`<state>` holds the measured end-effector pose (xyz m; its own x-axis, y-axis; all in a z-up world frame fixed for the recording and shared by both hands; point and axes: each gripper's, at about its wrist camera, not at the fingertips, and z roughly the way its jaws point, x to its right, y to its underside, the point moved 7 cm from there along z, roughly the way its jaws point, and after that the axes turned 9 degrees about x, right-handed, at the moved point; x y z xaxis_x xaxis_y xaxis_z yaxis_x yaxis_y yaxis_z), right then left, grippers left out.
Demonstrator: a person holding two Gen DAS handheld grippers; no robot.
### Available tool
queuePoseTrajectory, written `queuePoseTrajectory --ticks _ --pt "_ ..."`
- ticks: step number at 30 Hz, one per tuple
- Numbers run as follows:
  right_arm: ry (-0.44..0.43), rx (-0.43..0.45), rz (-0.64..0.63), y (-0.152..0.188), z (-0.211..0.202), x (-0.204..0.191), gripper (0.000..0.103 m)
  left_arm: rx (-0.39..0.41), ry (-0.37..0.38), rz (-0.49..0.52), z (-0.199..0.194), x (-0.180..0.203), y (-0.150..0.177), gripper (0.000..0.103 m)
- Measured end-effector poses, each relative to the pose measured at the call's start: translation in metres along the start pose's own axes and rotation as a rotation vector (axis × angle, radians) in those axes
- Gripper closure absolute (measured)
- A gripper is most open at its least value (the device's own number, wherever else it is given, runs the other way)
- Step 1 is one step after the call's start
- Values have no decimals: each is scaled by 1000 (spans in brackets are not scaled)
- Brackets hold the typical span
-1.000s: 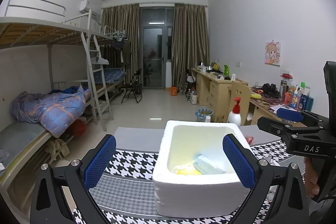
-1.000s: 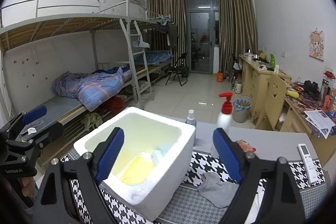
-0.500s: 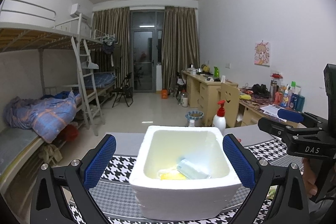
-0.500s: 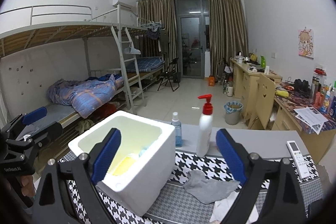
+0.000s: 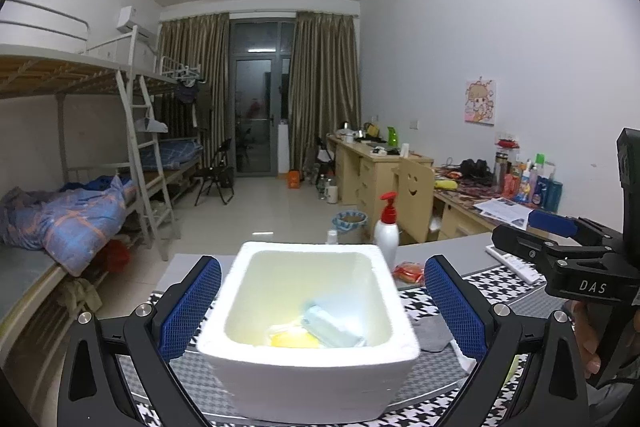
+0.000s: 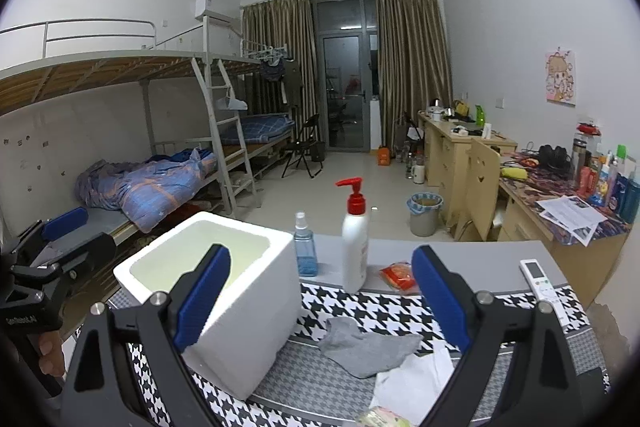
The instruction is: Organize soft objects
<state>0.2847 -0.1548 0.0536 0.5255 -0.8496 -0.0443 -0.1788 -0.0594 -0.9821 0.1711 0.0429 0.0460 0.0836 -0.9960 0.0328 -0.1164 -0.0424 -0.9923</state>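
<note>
White styrofoam box point(image 5: 308, 331) on houndstooth mat point(image 6: 360, 307) holds a yellow and a pale blue soft item. Crumpled grey cloth point(image 6: 366, 345) just right of box. Left gripper point(image 5: 320, 311) and right gripper point(image 6: 320, 303) spread wide, empty.

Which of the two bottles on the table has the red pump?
The taller white bottle; the shorter blue bottle to its left has a clear spray top.

"DAS" in white letters on right claw point(image 5: 554, 227) body, seen from left wrist. Other print illegible.
</note>
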Motion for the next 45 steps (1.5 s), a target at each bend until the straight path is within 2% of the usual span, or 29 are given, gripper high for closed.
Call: queuePoseTrajectory --ticks 29,45 --pt "115 28 25 7 -46 58 8 -8 158 41 -3 69 -1 1" --pt "147 23 41 16 -60 80 8 -30 193 43 1 94 5 1"
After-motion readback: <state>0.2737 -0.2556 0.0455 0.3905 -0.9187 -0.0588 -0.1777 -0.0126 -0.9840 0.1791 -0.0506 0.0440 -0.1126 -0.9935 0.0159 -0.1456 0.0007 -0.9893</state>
